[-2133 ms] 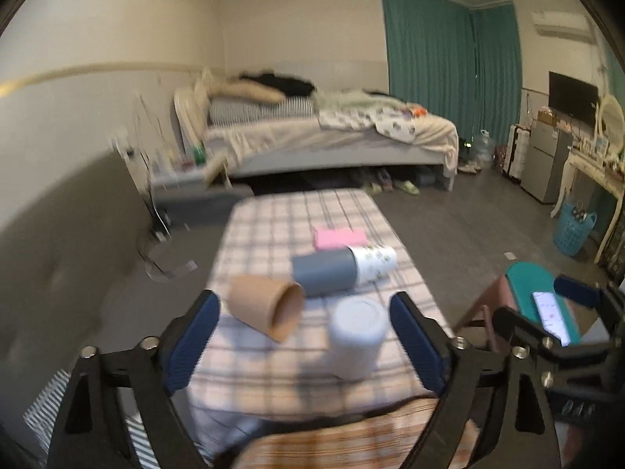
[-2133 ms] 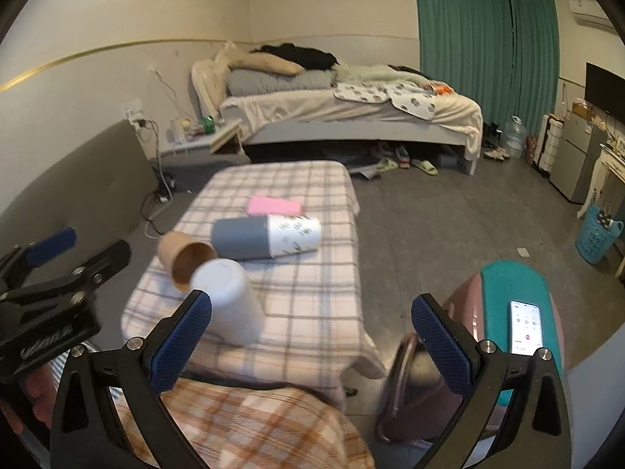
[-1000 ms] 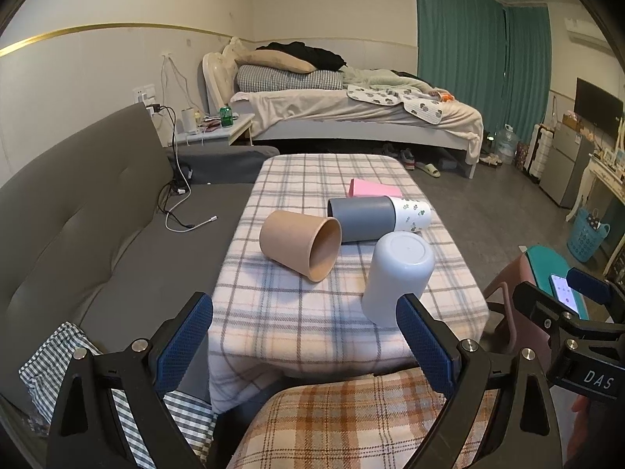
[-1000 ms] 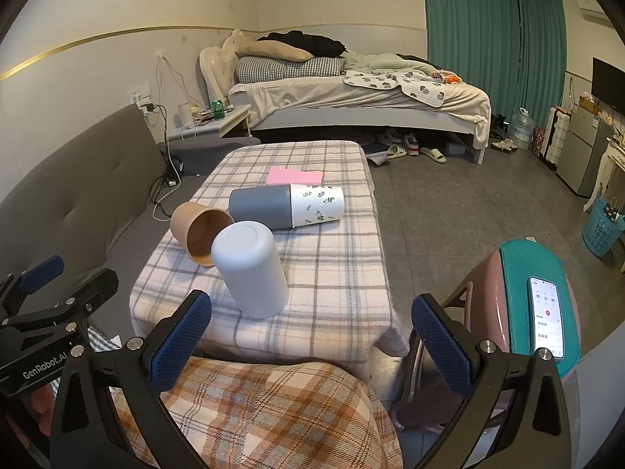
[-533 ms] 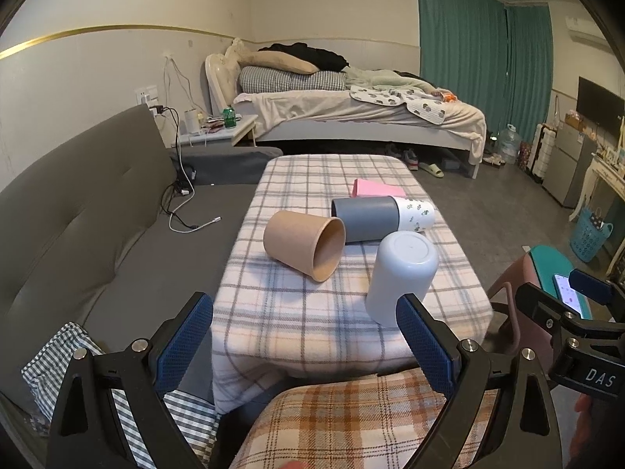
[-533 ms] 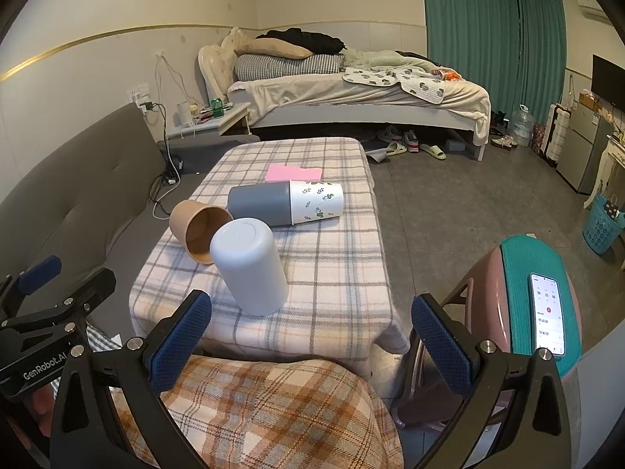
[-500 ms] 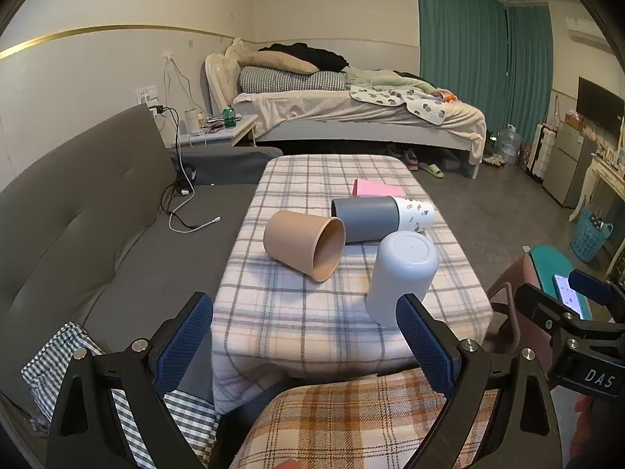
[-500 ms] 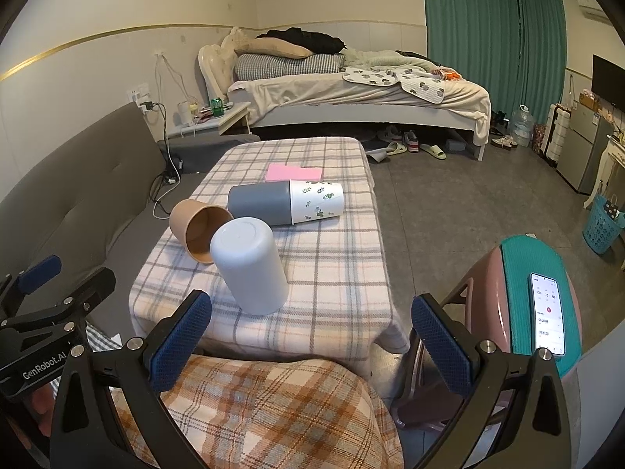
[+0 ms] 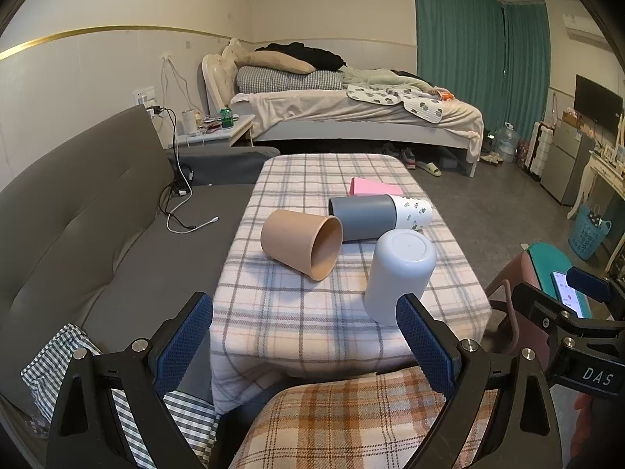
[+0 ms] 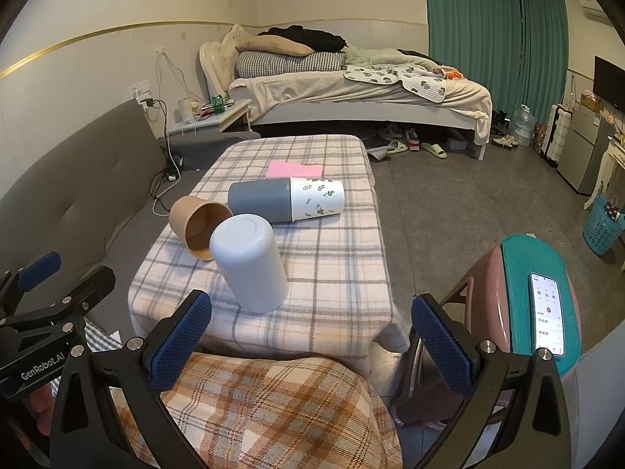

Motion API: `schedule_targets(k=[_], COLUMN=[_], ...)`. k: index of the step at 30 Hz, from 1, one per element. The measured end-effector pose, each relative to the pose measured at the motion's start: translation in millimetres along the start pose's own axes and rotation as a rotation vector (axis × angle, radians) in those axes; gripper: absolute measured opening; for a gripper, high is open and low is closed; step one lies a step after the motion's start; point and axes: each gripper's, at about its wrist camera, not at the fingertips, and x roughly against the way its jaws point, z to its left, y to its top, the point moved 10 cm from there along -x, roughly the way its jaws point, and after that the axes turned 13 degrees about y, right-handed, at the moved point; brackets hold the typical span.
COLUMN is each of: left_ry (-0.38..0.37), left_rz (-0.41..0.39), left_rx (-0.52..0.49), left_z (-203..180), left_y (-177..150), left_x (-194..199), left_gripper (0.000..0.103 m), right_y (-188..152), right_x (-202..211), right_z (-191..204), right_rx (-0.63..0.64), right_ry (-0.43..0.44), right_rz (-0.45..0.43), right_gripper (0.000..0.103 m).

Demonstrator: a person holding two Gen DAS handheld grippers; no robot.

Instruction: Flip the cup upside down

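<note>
Left wrist view: left gripper spread wide, nothing between the blue pads. It hangs short of the near edge of the table, above a plaid-covered lap. White cup stands upside down on the checked cloth, base up, near the front right corner. It sits ahead of the gripper, just beyond the right pad's tip, not touching it. Brown paper cup lies on its side left of the white one, mouth facing the camera and to the right. Behind both, a grey cup and a leaf-print cup lie on their sides, one nested in the other. Pink pad lies flat behind those. Grey sofa runs along the left. Right gripper shows at the right edge; can't read its opening from here.

Right wrist view: right gripper also spread wide, empty, held back from the table over the lap. White cup is ahead and left of centre, above the left pad, clear of both pads. Brown paper cup touches or nearly touches it from behind-left; can't tell which. Grey cup and leaf-print cup lie further back, pink pad beyond. Phone lies on a teal stool to the right. Left gripper is at the left edge.
</note>
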Motion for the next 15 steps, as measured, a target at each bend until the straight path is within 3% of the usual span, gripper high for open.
schedule_targets(k=[15], left_ry=[-0.004], left_rz=[0.004], left_rx=[-0.004], left_z=[-1.5], left_y=[-0.7], left_x=[-0.2], left_gripper=[0.098], right_y=[0.0], right_x=[-0.8], right_z=[-2.9], right_rx=[-0.004], right_ry=[-0.001], right_rz=[0.002], right_gripper=[0.103])
